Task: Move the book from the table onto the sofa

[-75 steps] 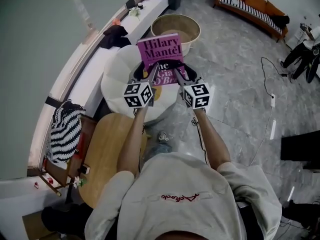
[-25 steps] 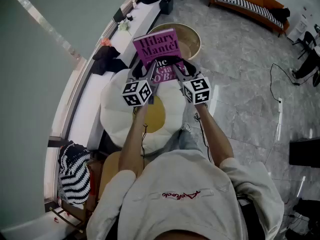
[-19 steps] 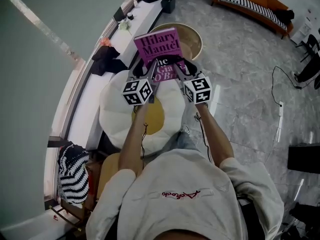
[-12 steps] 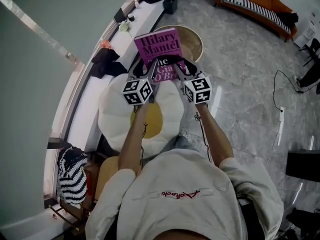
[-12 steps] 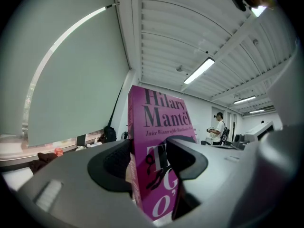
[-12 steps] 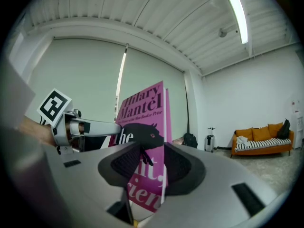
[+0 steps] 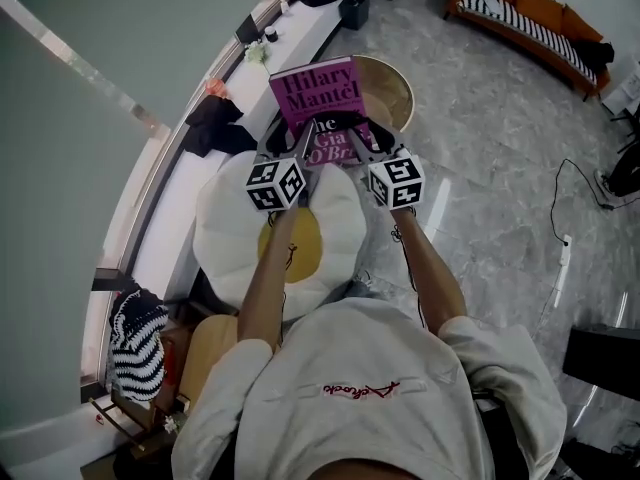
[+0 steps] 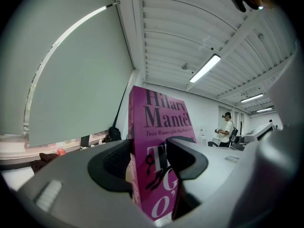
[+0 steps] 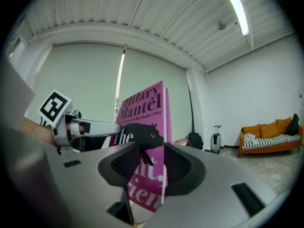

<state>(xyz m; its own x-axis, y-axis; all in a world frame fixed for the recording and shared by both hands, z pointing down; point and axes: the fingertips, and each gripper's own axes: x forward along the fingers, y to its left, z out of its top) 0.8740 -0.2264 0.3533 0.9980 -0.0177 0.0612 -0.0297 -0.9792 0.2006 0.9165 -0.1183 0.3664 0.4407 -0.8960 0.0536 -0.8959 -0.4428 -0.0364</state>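
Both grippers grasp the purple book (image 7: 318, 96) by its lower part: the left gripper (image 7: 296, 146) on the left side, the right gripper (image 7: 358, 144) on the right, each with its jaws parted only by the book's thickness and the pads pressed on the covers. The book stands upright in the air before the person - above a fried-egg-shaped cushion (image 7: 330, 230), well apart from the orange sofa (image 7: 525, 13).

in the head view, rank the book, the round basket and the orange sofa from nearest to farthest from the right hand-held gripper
1. book, clamped in the jaws of the right hand-held gripper.
2. round basket, on the floor just beyond the book, to its right.
3. orange sofa, far off at the top right.
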